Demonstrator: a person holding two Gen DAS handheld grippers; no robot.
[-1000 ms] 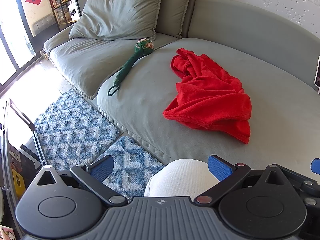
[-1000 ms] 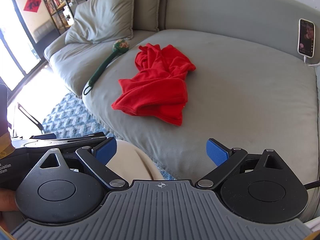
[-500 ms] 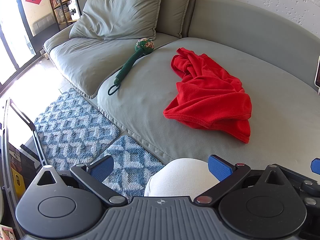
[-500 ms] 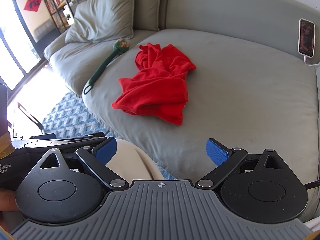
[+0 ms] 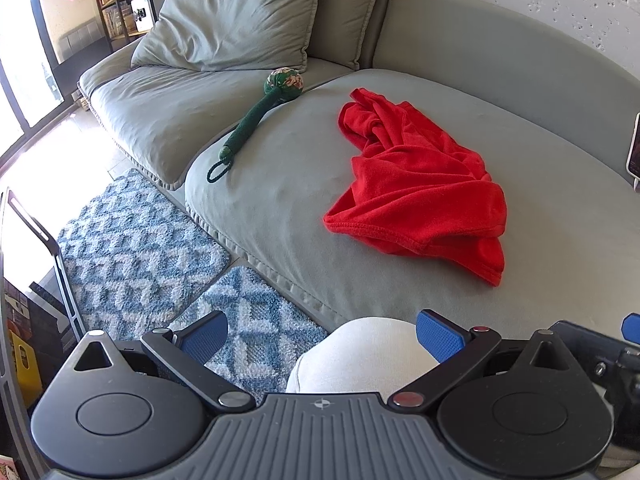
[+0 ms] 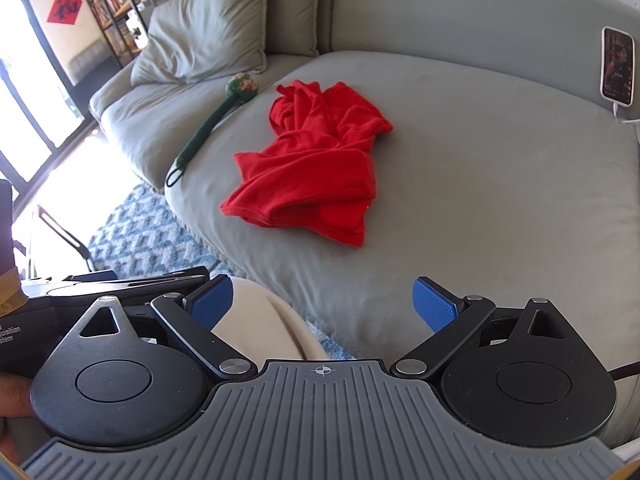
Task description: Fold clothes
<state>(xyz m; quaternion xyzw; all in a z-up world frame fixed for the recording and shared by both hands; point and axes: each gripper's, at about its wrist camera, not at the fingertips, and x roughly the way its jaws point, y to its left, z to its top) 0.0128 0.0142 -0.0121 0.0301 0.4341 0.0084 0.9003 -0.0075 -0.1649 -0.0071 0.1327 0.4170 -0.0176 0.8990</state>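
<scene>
A crumpled red garment [image 5: 420, 184] lies in a heap on the grey sofa seat [image 5: 280, 200]; it also shows in the right wrist view [image 6: 316, 164]. My left gripper [image 5: 322, 338] is open and empty, held back from the sofa's front edge, above a pale knee [image 5: 360, 356]. My right gripper [image 6: 324, 304] is open and empty, also short of the garment, over the sofa's front edge.
A green padded massage stick [image 5: 256, 112] lies left of the garment. A grey pillow [image 5: 240, 20] leans at the back. A phone [image 6: 618, 66] stands against the backrest at right. Blue patterned rugs [image 5: 136, 256] cover the floor. A black frame [image 5: 44, 240] stands at left.
</scene>
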